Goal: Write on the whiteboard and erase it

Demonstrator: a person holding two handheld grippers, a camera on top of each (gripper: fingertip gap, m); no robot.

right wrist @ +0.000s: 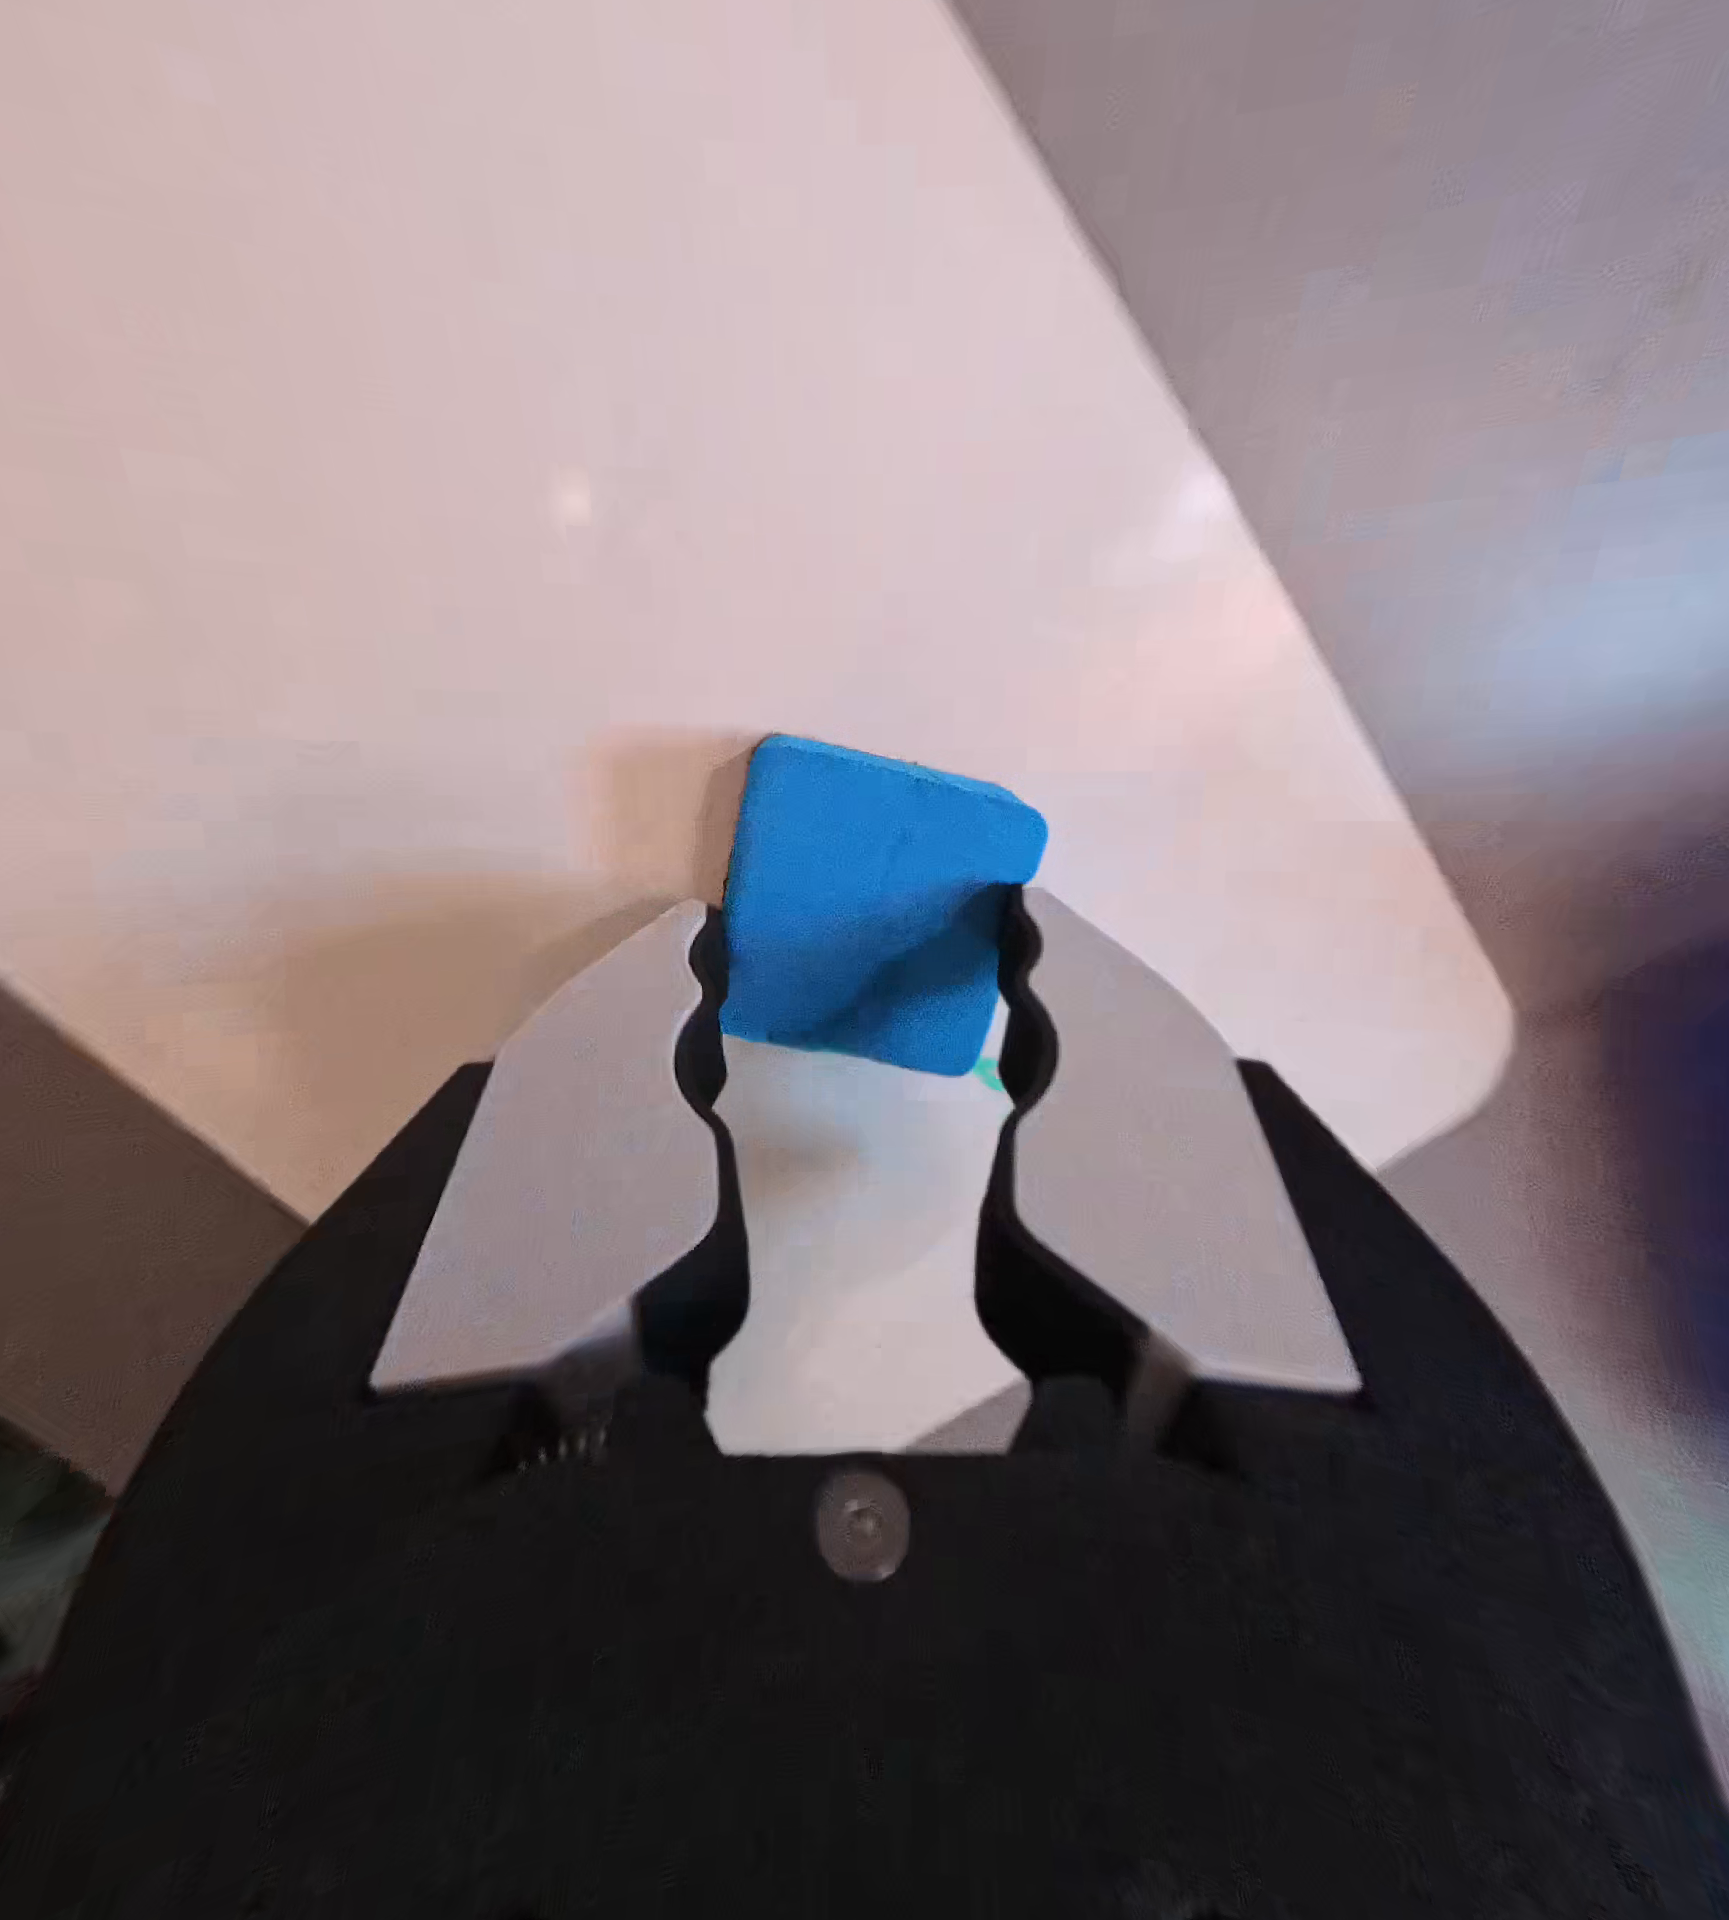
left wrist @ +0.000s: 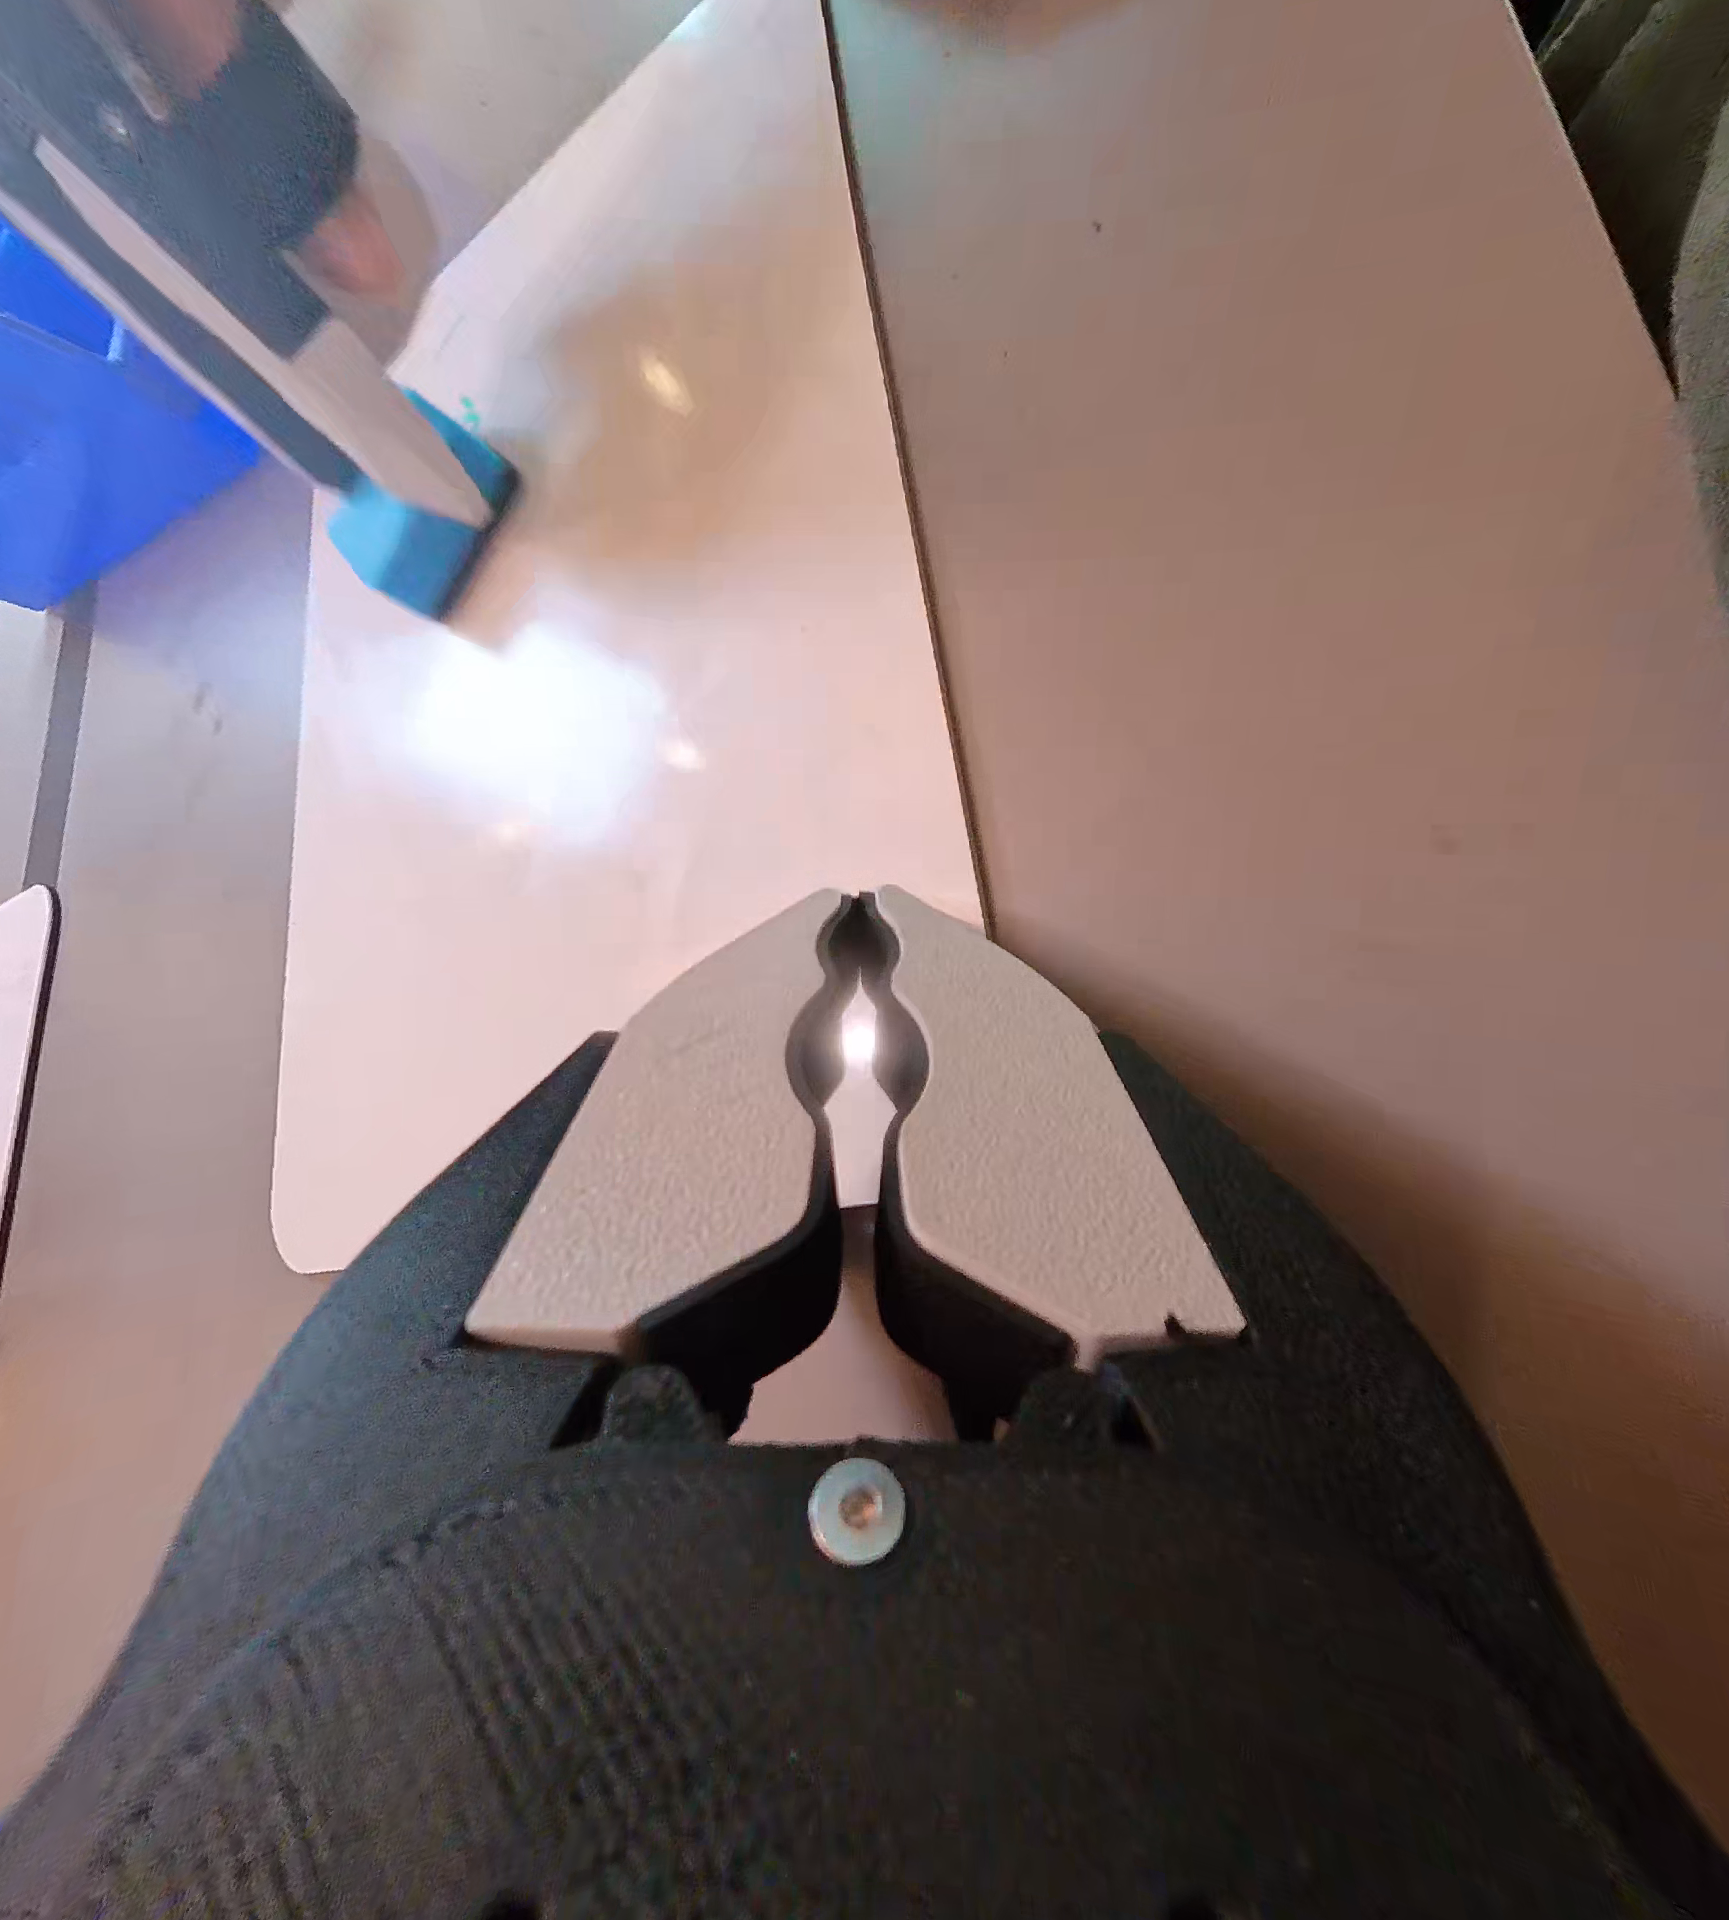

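- At about 9 o'clock in the left wrist view sits a blue bin (left wrist: 18, 436), off to the side of the work.
- Just right of the bin, the right hand-held gripper (left wrist: 403, 488) comes down at a slant from 10 o'clock. It is clenched on a blue eraser (right wrist: 870, 914), with a finger pressing on each side.
- The eraser lies flat on the whiteboard (left wrist: 611, 831). I think it is held low like this so it can rub the marks off.
- A tiny bit of green marker (right wrist: 985, 1075) peeks out at the eraser's 5 o'clock corner, so a little still seems left to wipe.
- The whiteboard is a thin white sheet lying on the surface (left wrist: 1307, 623). It fills the middle of both views and looks shiny and nearly clean.
- At 6 o'clock in the left wrist view is the left hand-held gripper (left wrist: 865, 899). Its fingers are closed together with nothing between them.
- Its tips sit over the near right edge of the whiteboard. Maybe it waits there to keep the sheet from sliding, but I cannot tell if it is touching.
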